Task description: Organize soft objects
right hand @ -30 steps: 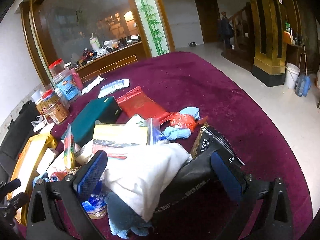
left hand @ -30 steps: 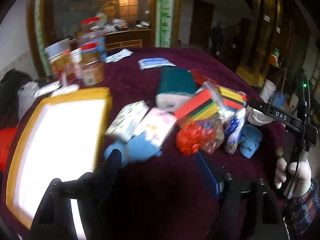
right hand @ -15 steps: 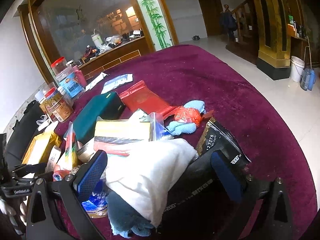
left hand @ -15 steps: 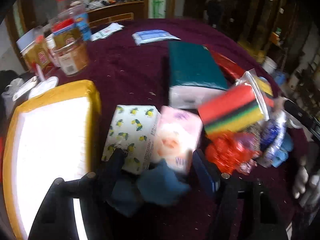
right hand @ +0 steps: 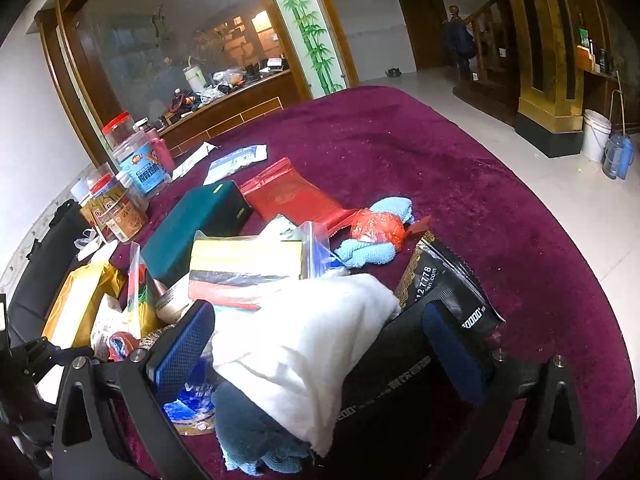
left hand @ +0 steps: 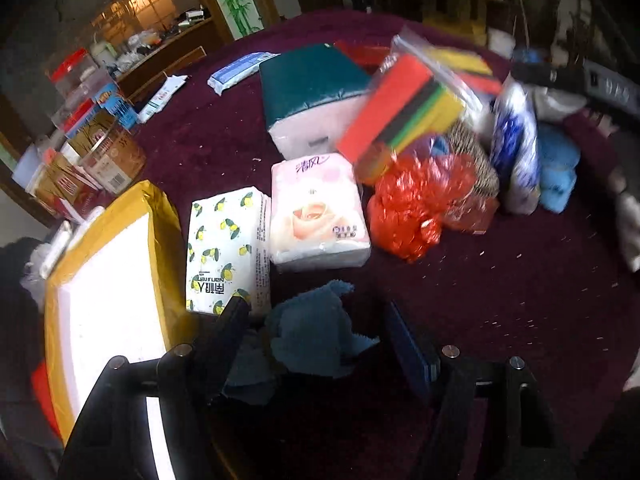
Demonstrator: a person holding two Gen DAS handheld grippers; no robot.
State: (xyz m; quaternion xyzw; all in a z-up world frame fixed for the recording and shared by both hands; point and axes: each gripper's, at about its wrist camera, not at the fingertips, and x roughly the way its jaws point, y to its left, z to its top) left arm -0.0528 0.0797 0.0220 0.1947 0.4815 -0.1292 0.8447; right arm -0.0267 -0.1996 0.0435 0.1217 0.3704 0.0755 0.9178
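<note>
A crumpled blue cloth point(left hand: 308, 336) lies on the maroon tablecloth point(left hand: 520, 300) between the fingers of my left gripper point(left hand: 316, 316). The jaws stand open around it, and the right pad is clear of the cloth. Just beyond it are a lemon-print tissue pack point(left hand: 226, 248) and a pink tissue pack point(left hand: 316, 216). My right gripper point(right hand: 316, 344) is open. Between its fingers a white cloth point(right hand: 312, 336) drapes over a black pouch point(right hand: 440, 280), with a dark blue towel point(right hand: 256, 432) underneath.
A yellow-rimmed white box point(left hand: 160, 216) sits left of the tissue packs. Behind them are a green tissue box point(left hand: 312, 84), a bagged sponge pack point(left hand: 404, 112), a red plastic bag point(left hand: 416, 204) and a light blue towel point(left hand: 558, 172). Jars point(right hand: 116, 208) stand at the far left edge.
My left gripper has dropped and rolled toward the blue cloth, which now sits between its fingers. The right gripper has stayed where it was.
</note>
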